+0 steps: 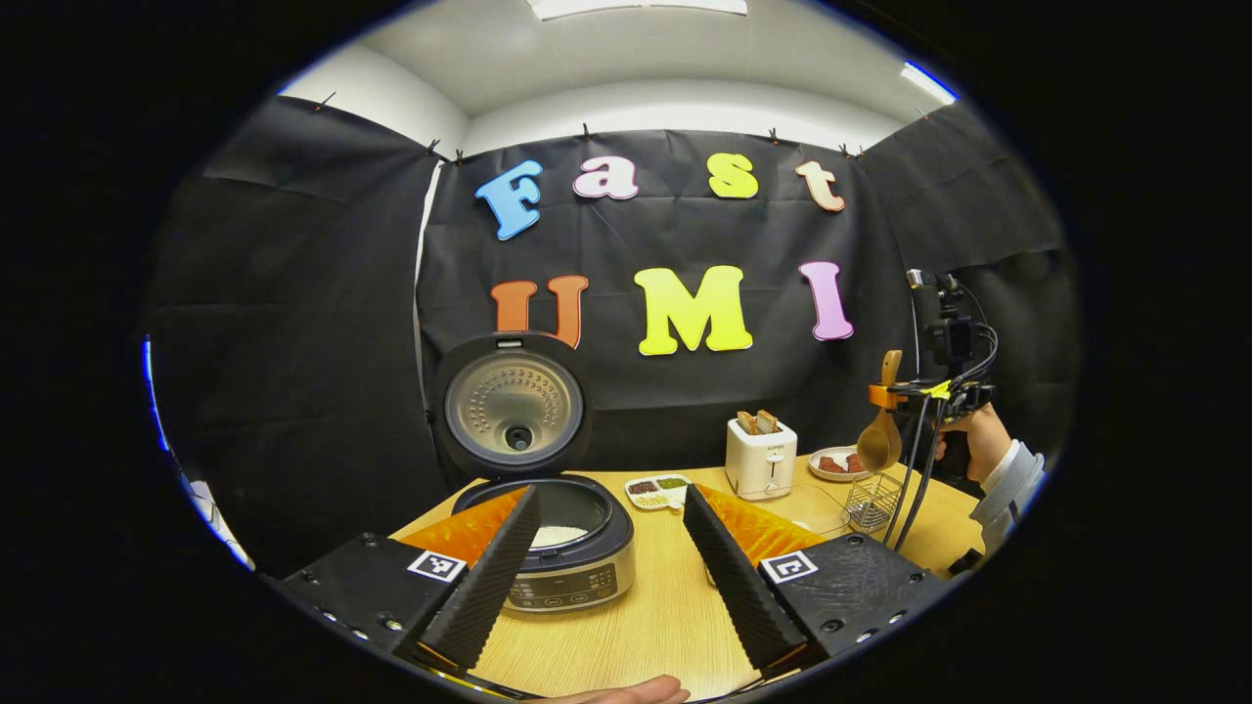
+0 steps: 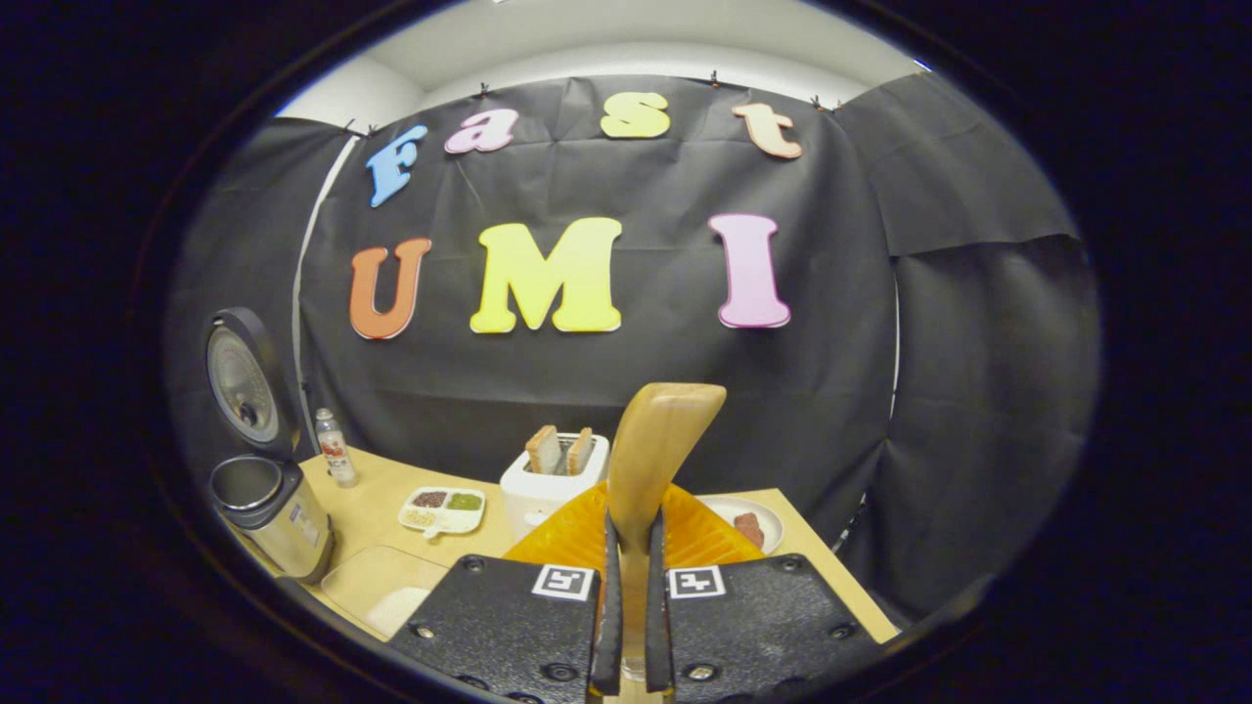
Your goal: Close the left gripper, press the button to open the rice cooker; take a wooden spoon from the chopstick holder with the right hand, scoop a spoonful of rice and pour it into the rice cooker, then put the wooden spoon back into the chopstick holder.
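The rice cooker (image 1: 572,562) stands with its lid (image 1: 514,406) up and white rice in the pot. My left gripper (image 1: 608,504) hangs open just in front of it, with nothing between the fingers. At the far right, the right gripper (image 1: 888,396) holds the wooden spoon (image 1: 878,440) upright, bowl down, above the wire chopstick holder (image 1: 871,499). In the right gripper view, my right gripper (image 2: 633,528) is shut on the wooden spoon (image 2: 657,440), whose handle rises between the fingers. The open rice cooker (image 2: 274,513) sits at the far left there.
On the wooden table (image 1: 665,606) stand a white toaster (image 1: 761,458) with bread, a divided dish of grains (image 1: 657,489) and a plate of meat (image 1: 833,464). A clear tray with rice (image 2: 377,587) lies beside the cooker, and a small bottle (image 2: 335,448) stands behind it. A hand (image 1: 626,692) shows at the bottom edge.
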